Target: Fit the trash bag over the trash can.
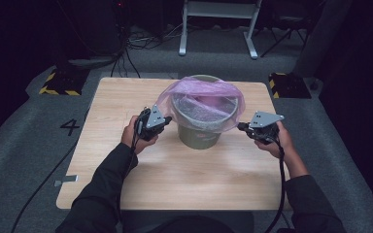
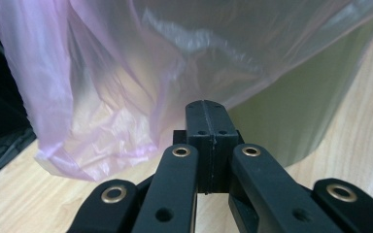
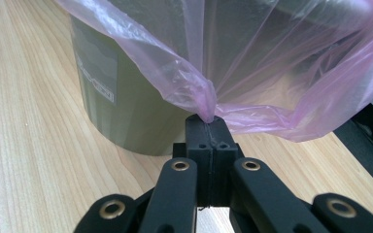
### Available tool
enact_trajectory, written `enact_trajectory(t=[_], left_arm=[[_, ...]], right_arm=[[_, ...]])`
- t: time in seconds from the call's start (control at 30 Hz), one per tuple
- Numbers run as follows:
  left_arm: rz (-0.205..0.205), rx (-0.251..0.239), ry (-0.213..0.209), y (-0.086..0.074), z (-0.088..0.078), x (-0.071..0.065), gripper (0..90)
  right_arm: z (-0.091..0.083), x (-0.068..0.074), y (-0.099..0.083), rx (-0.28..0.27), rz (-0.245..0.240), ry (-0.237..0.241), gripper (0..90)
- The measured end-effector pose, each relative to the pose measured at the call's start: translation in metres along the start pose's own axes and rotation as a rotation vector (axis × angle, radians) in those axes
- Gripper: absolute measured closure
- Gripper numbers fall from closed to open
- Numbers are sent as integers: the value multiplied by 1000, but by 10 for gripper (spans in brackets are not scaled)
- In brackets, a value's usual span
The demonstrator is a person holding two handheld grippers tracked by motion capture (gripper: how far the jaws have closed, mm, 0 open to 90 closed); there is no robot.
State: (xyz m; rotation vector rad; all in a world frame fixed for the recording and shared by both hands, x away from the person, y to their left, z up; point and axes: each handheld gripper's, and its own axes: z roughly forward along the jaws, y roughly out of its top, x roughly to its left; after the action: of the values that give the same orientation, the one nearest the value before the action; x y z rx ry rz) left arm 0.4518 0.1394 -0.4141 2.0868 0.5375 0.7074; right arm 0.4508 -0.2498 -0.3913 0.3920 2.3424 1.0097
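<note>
An olive-green bin [image 1: 199, 137] stands at the middle of the wooden table [image 1: 199, 184], lined with a thin pink plastic bag [image 1: 204, 94] that spills over its rim. My right gripper [image 3: 208, 119] is shut on a gathered pinch of the bag's edge [image 3: 205, 104], pulled out to the bin's right side [image 1: 241, 126]. My left gripper [image 2: 206, 104] is shut just left of the bin [image 1: 167, 120]. Its tips sit close in front of the hanging bag film [image 2: 126, 97], and no film shows between its pads. The bin wall [image 2: 281, 121] is right behind.
The bin carries a pale label [image 3: 97, 80] on its side. Bare tabletop lies in front of the bin and on both sides. Beyond the table are grey carpet, a white frame's legs [image 1: 218, 29], cables and yellow-black floor plates [image 1: 60, 82].
</note>
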Motion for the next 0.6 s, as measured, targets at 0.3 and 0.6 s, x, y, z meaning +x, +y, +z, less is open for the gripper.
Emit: enact_trajectory(t=[0.3, 0.6], left_arm=[[-56, -27, -28, -11, -4, 6, 898], [-160, -76, 59, -21, -41, 26, 404]], right_arm=[[3, -2, -5, -8, 23, 6, 802], [-46, -8, -11, -84, 46, 27, 494]])
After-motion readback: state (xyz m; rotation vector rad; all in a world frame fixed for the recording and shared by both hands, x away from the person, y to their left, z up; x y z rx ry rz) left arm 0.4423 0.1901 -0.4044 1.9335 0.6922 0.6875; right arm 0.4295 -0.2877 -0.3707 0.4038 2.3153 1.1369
